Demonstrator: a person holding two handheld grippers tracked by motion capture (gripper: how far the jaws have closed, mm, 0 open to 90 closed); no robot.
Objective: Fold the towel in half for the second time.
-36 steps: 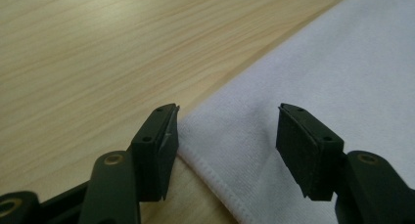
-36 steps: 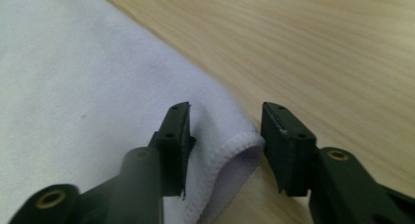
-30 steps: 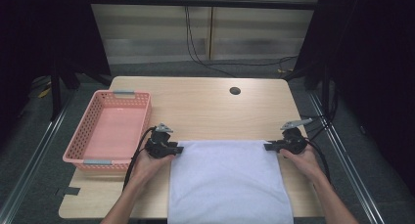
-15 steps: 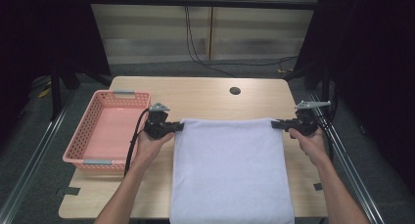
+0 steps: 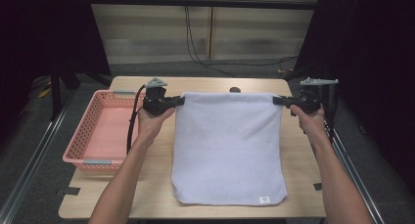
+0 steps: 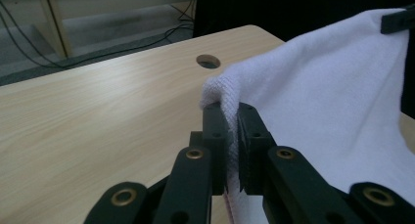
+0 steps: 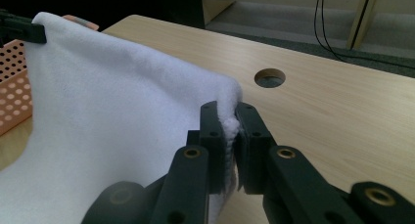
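A white towel (image 5: 227, 145) hangs stretched between my two grippers, its top edge raised off the table and its lower end lying near the front edge. My left gripper (image 5: 181, 100) is shut on the towel's top left corner. My right gripper (image 5: 275, 100) is shut on the top right corner. In the left gripper view the jaws (image 6: 233, 111) pinch a fold of the towel (image 6: 333, 101). The right gripper view shows the same grip (image 7: 230, 117) on the towel (image 7: 112, 111), with the other gripper's tip (image 7: 22, 31) at the far corner.
An empty pink basket (image 5: 93, 131) stands on the left part of the wooden table (image 5: 147, 185), close to the person's left forearm. A round cable hole (image 5: 235, 90) sits behind the towel's top edge. Dark curtains flank both sides.
Both hands have risen and moved away from the person, carrying the towel's far corners. The towel went from lying flat to hanging with its top edge in the air.
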